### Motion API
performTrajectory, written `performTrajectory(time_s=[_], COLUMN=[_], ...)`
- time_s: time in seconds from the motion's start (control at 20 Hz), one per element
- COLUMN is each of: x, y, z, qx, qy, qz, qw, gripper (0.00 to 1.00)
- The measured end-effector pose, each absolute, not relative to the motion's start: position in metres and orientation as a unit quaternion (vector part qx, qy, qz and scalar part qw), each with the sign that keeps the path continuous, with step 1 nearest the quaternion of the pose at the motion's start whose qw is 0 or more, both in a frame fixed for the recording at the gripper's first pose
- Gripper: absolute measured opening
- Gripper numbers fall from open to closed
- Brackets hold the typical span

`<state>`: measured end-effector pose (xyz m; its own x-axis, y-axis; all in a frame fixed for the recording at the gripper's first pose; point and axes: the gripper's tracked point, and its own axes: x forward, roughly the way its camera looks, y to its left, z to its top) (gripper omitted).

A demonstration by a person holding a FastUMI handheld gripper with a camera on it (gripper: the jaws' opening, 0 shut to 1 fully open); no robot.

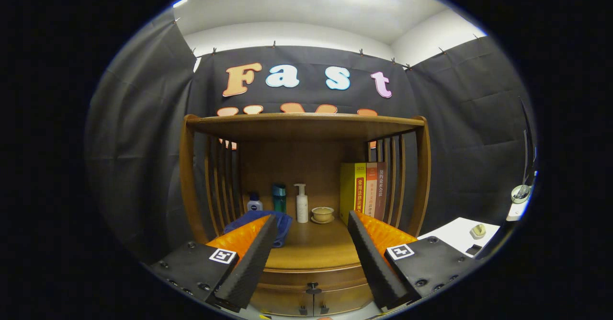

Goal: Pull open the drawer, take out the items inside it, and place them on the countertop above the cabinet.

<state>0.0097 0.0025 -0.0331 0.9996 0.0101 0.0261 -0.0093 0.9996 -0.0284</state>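
Drawer closed, wooden, stiff, probably slides heavy | take hold at small dark knob | my fingers spread wide, holding nothing, above it, before counter.

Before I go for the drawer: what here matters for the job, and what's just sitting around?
For the job:
- drawer, shut, its knob between the open tongs
- countertop above it

Just sitting there:
- blue cloth
- small bottle
- teal bottle
- pump bottle
- bowl on saucer
- books
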Motion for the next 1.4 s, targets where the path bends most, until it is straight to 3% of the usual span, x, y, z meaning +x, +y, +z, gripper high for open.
performTrajectory(time_s=[0.85, 1.4], x=[0.040, 0.047], y=[-0.020, -0.020], z=[-0.244, -0.342], qx=[-0.006, 0.008], qy=[0.051, 0.120], qz=[-0.002, 0.000], qw=[0.999, 0.993], gripper=[0.97, 0.94])
